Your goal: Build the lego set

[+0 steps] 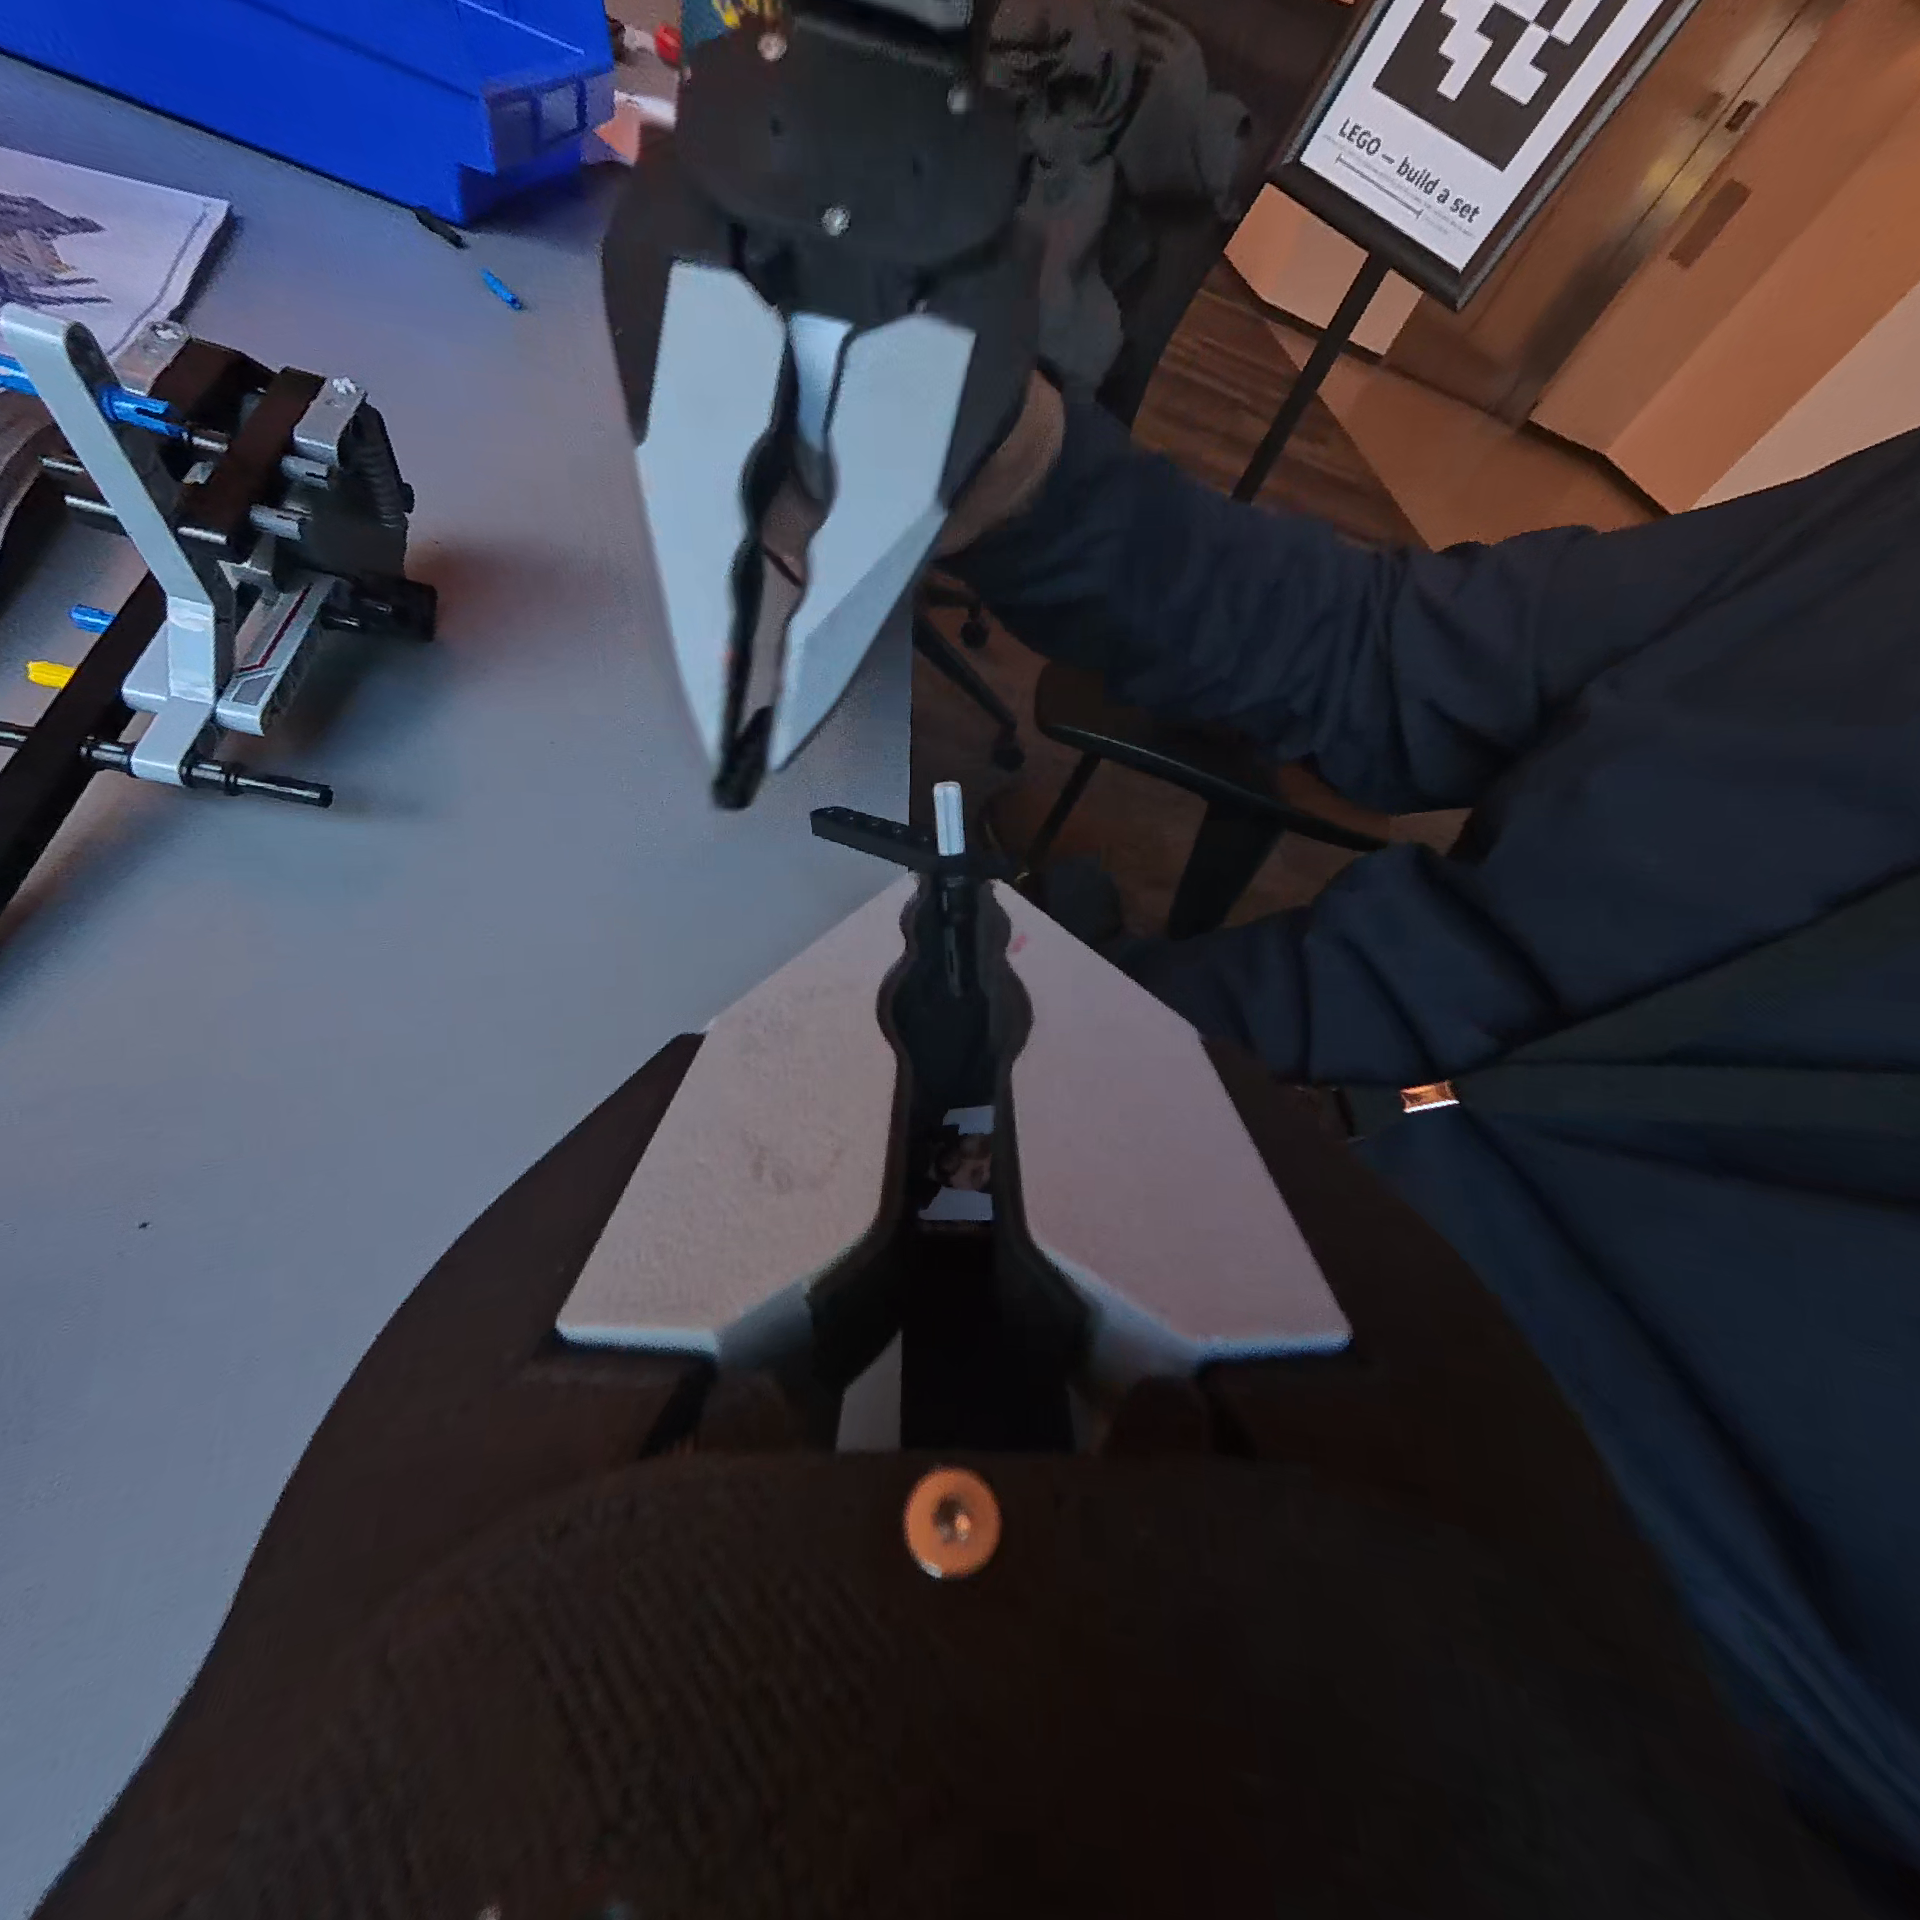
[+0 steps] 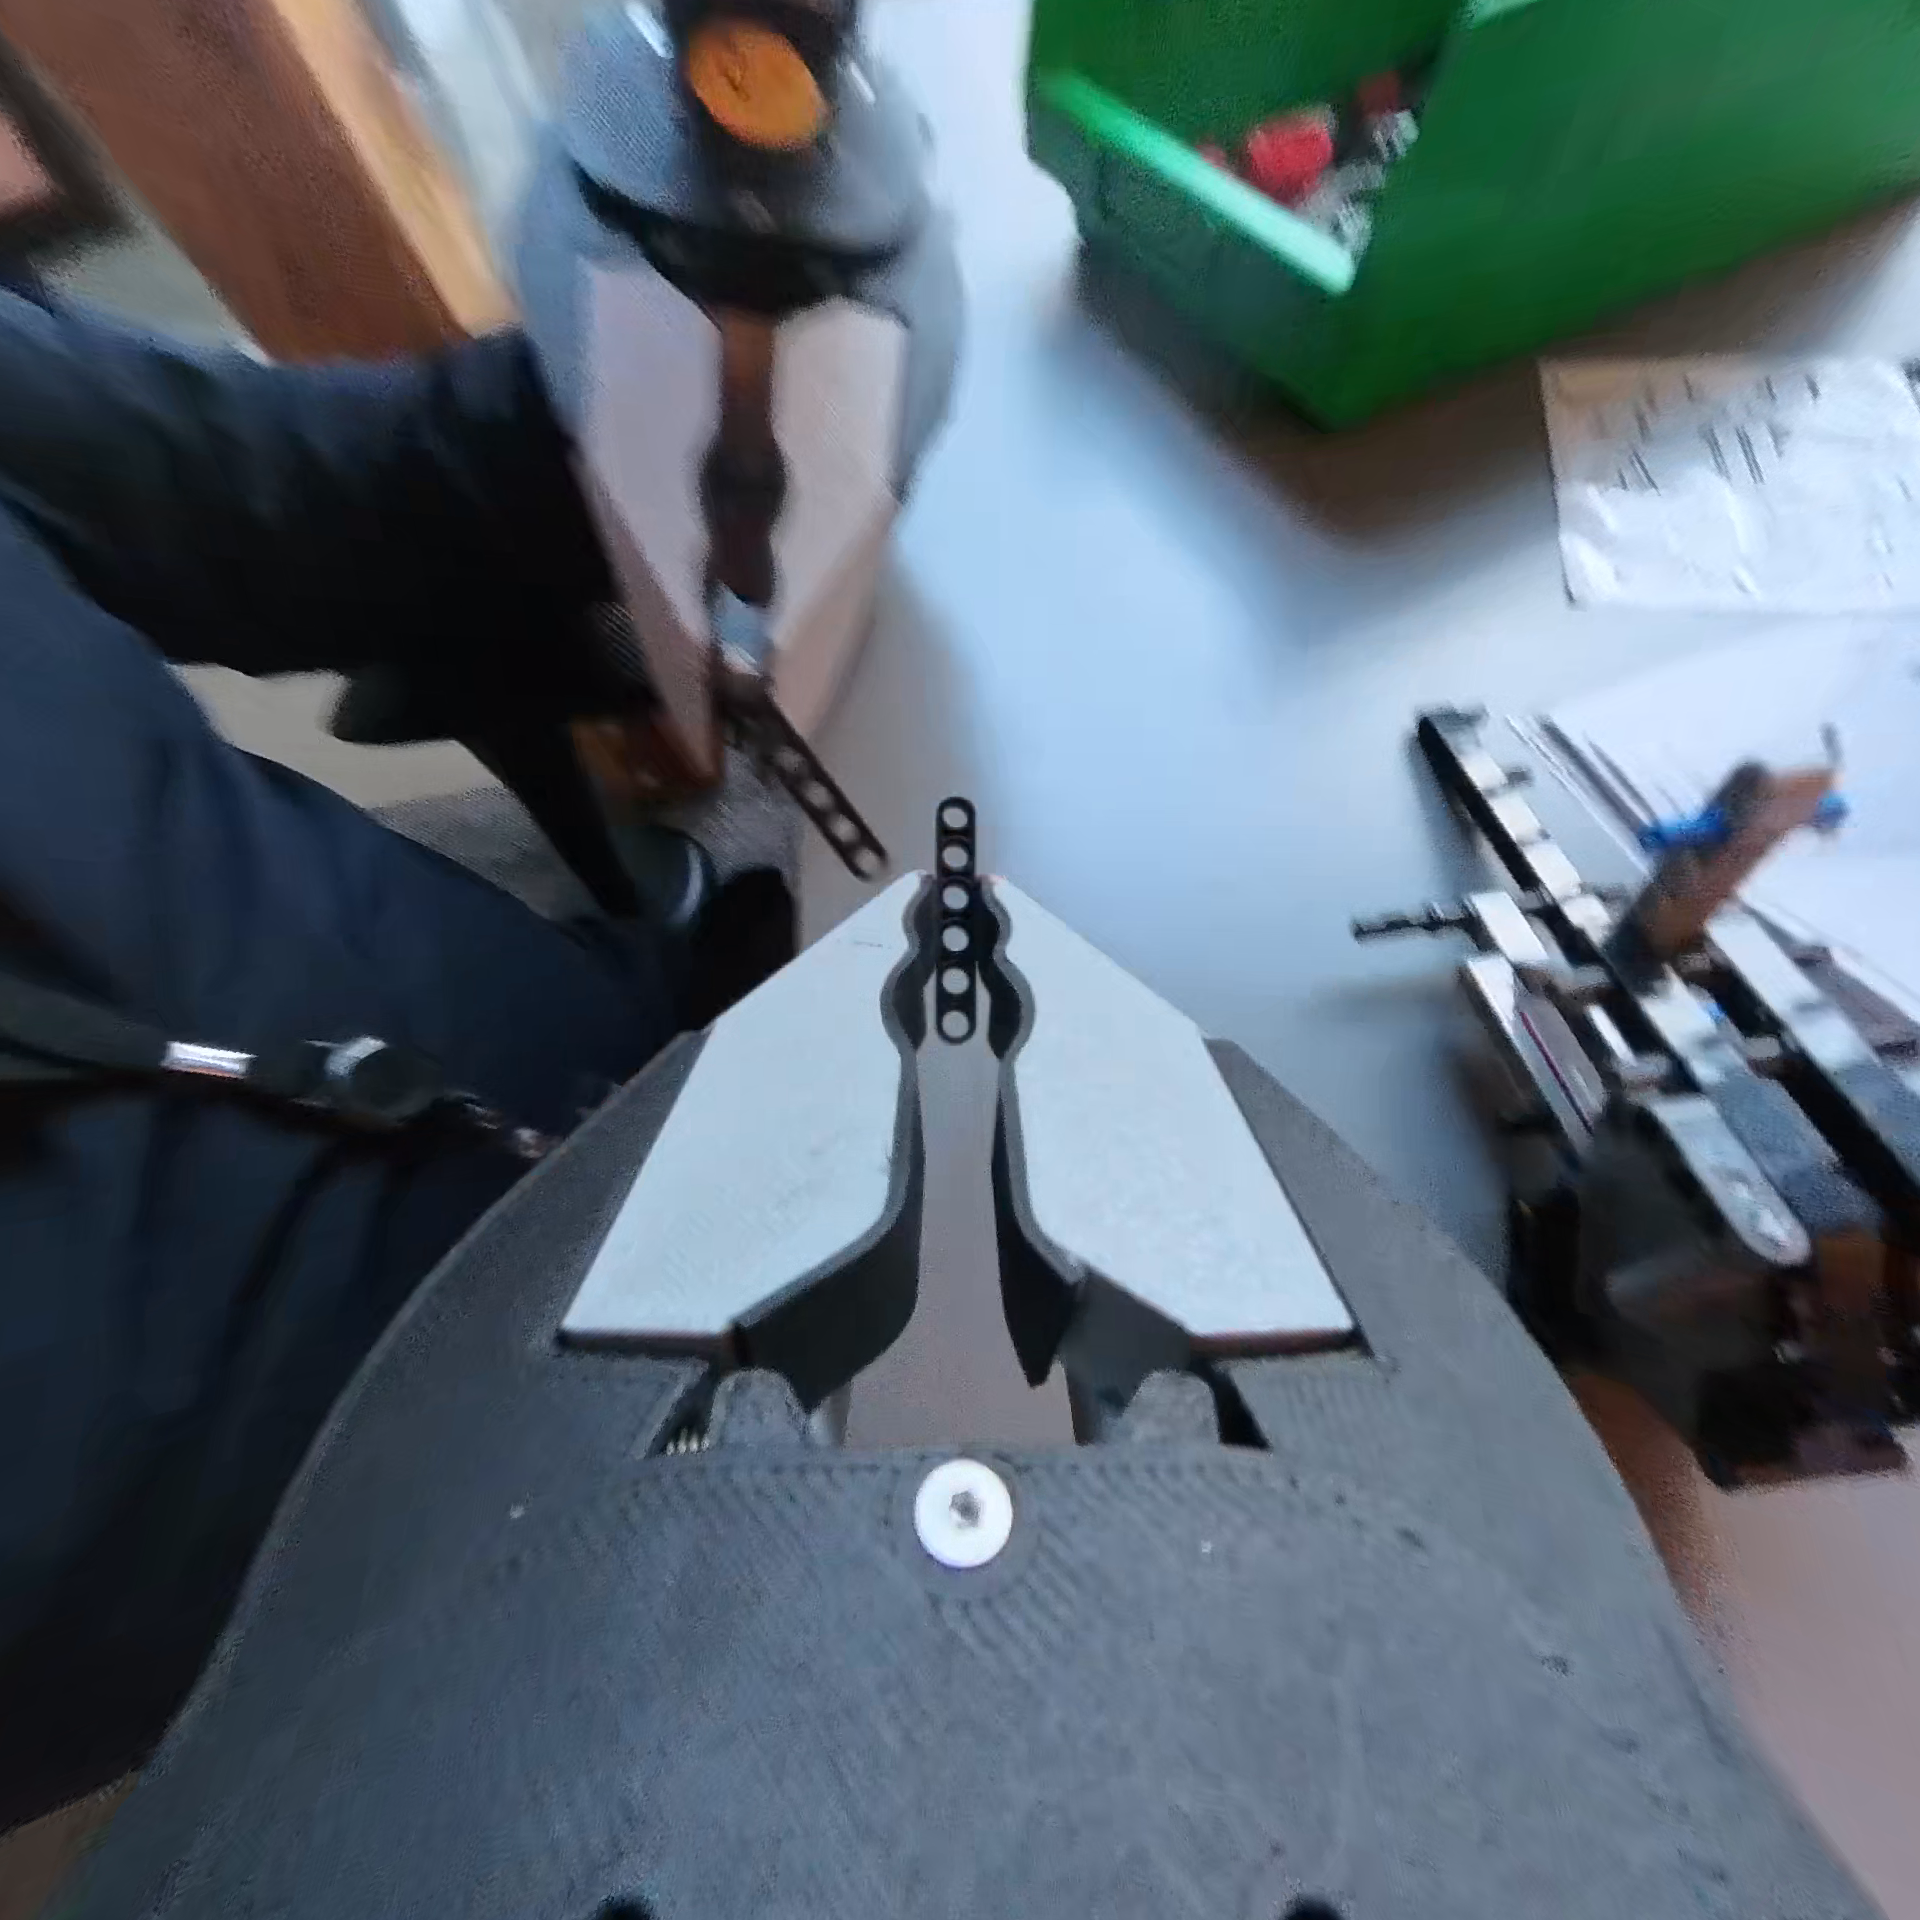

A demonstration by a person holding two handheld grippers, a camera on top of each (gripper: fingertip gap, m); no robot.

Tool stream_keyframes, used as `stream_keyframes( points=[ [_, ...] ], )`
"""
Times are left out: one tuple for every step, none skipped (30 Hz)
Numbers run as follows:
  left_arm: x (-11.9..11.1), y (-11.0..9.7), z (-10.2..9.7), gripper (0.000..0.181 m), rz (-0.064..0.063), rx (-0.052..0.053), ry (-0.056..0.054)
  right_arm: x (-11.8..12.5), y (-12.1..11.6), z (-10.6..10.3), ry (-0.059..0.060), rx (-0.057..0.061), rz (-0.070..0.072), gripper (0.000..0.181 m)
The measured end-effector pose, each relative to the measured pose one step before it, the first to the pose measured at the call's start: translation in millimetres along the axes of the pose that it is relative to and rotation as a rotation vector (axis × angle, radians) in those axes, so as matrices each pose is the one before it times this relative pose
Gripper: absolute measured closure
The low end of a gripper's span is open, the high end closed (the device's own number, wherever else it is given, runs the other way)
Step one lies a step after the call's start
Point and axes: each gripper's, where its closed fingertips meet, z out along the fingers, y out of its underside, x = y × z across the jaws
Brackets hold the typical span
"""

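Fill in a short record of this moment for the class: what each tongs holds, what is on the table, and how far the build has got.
left tongs: shut on black beam with a white pin standing in it
right tongs: shut on holed beam
beams: held apart, above the table edge
model: part built, resting on table
bins: blue bin; green bin with loose parts
paper: booklet beside green bin

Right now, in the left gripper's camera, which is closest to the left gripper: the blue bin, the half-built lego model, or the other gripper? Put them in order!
Measured from the left gripper:
1. The right gripper, just ahead and a little to the left, tips almost meeting.
2. The half-built lego model, farther off on the left side of the table.
3. The blue bin, farthest, at the table's back left.
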Motion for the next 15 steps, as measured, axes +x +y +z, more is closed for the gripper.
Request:
stream_keyframes(
  points=[
    [0.44, -0.3, 0.05, 0.176, 0.0018, 0.0016, 0.0015, -7.31, -9.36, -2.39, -0.0276, 0.0355, -0.0092, 0.177],
    [0.16, 0.18, 0.23, 0.176, 0.0008, -0.001, 0.0009, -7.2, -7.75, -1.5, -0.0246, 0.0253, -0.0153, 0.177],
    [0.31, 0.19, 0.05, 0.176, 0.0012, -0.001, 0.001, -7.99, -6.89, -0.66, -0.0315, 0.0214, -0.0153, 0.177],
    [0.71, -0.11, -0.07, 0.176, 0.0038, 0.0012, 0.0026, -6.27, -4.84, 0.29, -0.0245, 0.0098, -0.0116, 0.178],
    [1.41, -0.46, -0.18, 0.176, 0.0068, 0.0039, 0.0058, -3.2, -1.79, 1.27, -0.0081, -0.0096, -0.0113, 0.178],
    [2.44, -0.8, -0.22, 0.176, 0.01, 0.0064, 0.0112, -1.7, 0.34, 1.77, 0.001, -0.0204, -0.0176, 0.178],
    [1.11, -0.33, -0.07, 0.176, 0.0066, 0.0026, 0.003, -1.58, 0.87, 1.84, 0.0008, -0.0207, -0.0207, 0.178],
    [0.27, 0.43, 0.26, 0.176, 0.0016, -0.0028, 0.001, -1.16, -0.24, 1.1, 0.0027, -0.0128, -0.0165, 0.178],
    [1.1, 0.47, 0.4, 0.176, 0.0028, -0.0038, 0.0059, -1.14, -1.14, 0.58, -0.0003, -0.0053, -0.0096, 0.178],
    [1.31, 0.4, 0.15, 0.176, 0.0053, -0.0024, 0.0058, -2.26, -1.29, 0.22, -0.0102, -0.0049, -0.0059, 0.177],
    [0.85, 0.09, 0.16, 0.176, 0.0052, -0.0007, 0.0025, -2.69, -1.28, 0.11, -0.0118, -0.0032, -0.0088, 0.177],
    [1.0, 0.11, 0.14, 0.176, 0.0043, -0.0004, 0.0043, -1.81, -0.9, 0.25, -0.0044, -0.0041, -0.0125, 0.177],
    [0.71, -0.04, 0.08, 0.176, 0.0032, 0.0004, 0.0035, -2.04, 0.48, 0.65, -0.0058, -0.0131, -0.0117, 0.177],
    [0.46, -0.09, 0.03, 0.176, 0.0019, 0.0006, 0.0019, -2.2, 0.82, 0.57, -0.0068, -0.0143, -0.0116, 0.177],
    [0.96, 0.14, -0.01, 0.176, 0.0029, -0.0009, 0.005, -0.36, 0.32, 0.52, 0.0036, -0.0076, -0.0098, 0.177]
  ],
)
